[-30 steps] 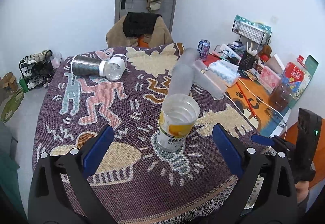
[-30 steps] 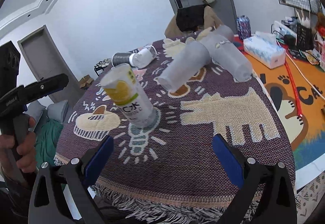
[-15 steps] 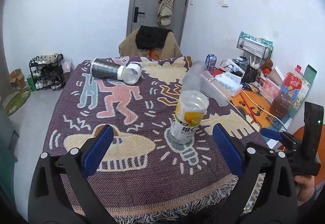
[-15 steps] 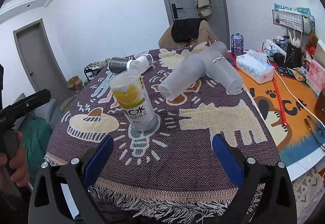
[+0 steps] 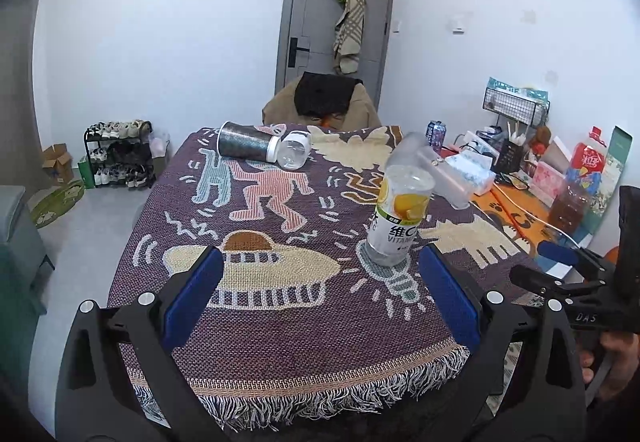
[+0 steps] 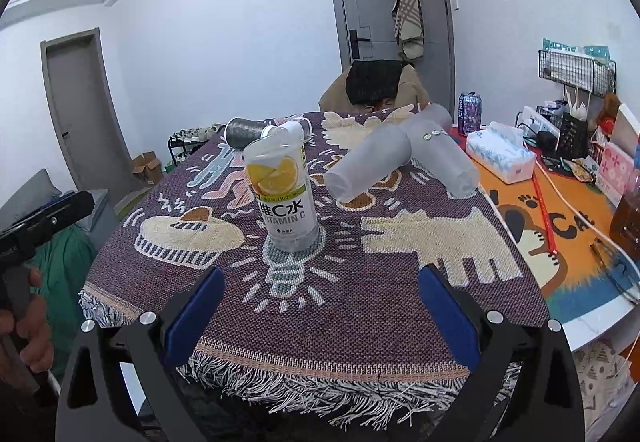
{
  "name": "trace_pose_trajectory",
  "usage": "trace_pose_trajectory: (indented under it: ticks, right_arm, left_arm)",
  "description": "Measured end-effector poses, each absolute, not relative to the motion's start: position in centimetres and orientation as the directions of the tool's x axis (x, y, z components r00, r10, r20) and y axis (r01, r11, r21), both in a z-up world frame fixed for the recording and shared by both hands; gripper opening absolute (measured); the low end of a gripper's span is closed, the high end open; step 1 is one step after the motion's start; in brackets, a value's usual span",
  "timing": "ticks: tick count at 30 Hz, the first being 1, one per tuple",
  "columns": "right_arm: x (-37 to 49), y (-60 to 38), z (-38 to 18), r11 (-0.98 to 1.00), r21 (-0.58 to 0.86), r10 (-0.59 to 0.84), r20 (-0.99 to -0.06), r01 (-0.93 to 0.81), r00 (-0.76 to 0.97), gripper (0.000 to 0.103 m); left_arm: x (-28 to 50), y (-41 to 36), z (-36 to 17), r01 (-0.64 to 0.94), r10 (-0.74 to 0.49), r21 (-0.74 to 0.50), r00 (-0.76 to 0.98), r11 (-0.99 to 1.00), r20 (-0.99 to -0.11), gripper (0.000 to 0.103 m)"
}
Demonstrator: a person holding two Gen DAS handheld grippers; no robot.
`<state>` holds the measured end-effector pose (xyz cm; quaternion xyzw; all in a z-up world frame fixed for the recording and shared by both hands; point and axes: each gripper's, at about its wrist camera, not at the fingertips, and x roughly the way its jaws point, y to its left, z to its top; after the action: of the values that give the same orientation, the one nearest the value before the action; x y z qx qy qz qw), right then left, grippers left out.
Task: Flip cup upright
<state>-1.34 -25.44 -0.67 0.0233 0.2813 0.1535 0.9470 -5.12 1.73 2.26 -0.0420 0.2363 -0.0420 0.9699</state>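
A: Both grippers have backed off toward the near table edge since a second ago. Left gripper [image 5: 318,294] jaws wide, nothing between them. Right gripper [image 6: 318,312] the same.

B: Cup?

A: Vitamin C cup [image 6: 284,197] stands upright, mouth up, on the lightbulb motif of the woven tablecloth [image 6: 400,302]. Untouched, well clear of both grippers. I judge the flip done for this one.

B: Others?

A: Two frosted cups [image 6: 368,171] still lie on their sides, touching each other, behind and right of it. Glitter tumbler [image 5: 244,141] lies at the far left, next to a clear jar [image 5: 294,151].

B: Room?

A: Open cloth on the near left. On the right the cloth ends at an orange mat [image 6: 560,242] with a cable; clutter beyond. The fringe overhangs the near edge.
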Motion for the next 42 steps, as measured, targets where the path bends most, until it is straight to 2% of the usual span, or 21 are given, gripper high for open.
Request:
trace_pose_trajectory:
  ticks: [42]
  right_arm:
    - [-2.6, -25.1, -0.9, 0.945, 0.134, 0.324, -0.498, -0.298, 0.804, 0.095]
  left_arm:
    - [-6.1, 0.7, 1.7, 0.072, -0.096, -0.073, 0.901, 0.995, -0.422, 0.097]
